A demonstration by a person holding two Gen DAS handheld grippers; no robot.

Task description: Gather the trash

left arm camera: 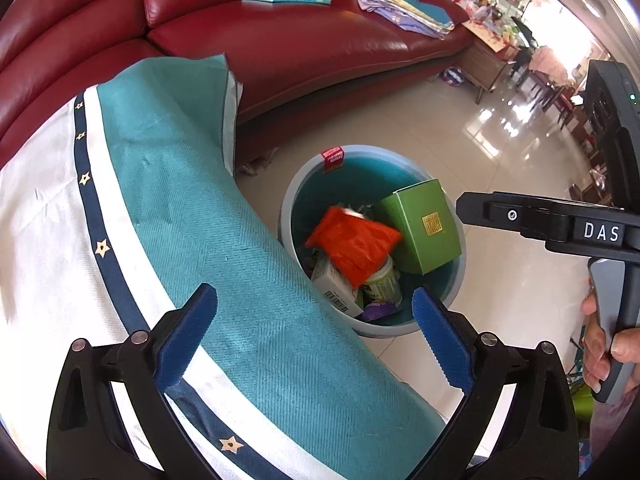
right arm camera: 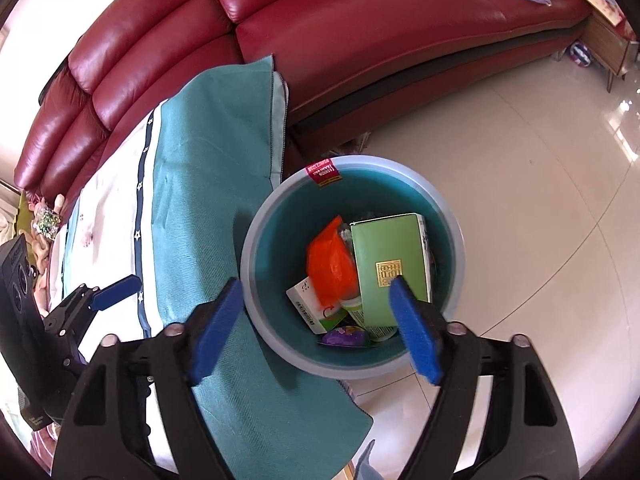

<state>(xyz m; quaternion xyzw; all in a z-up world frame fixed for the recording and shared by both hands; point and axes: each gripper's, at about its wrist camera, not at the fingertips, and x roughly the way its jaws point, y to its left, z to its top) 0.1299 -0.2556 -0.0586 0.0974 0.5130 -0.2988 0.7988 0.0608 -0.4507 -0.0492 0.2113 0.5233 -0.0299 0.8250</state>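
Both your left gripper and right gripper gape wide, empty; round teal plastic bin ahead between right jaws holds trash. Next: seek remaining litter.

One bin is seen, holding one green box, one orange bag, one white carton, one purple wrapper; one sofa is counted.

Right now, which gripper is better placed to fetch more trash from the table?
Probably left. The left gripper hangs open over the tablecloth, while the right gripper is open above the bin, off the table edge.
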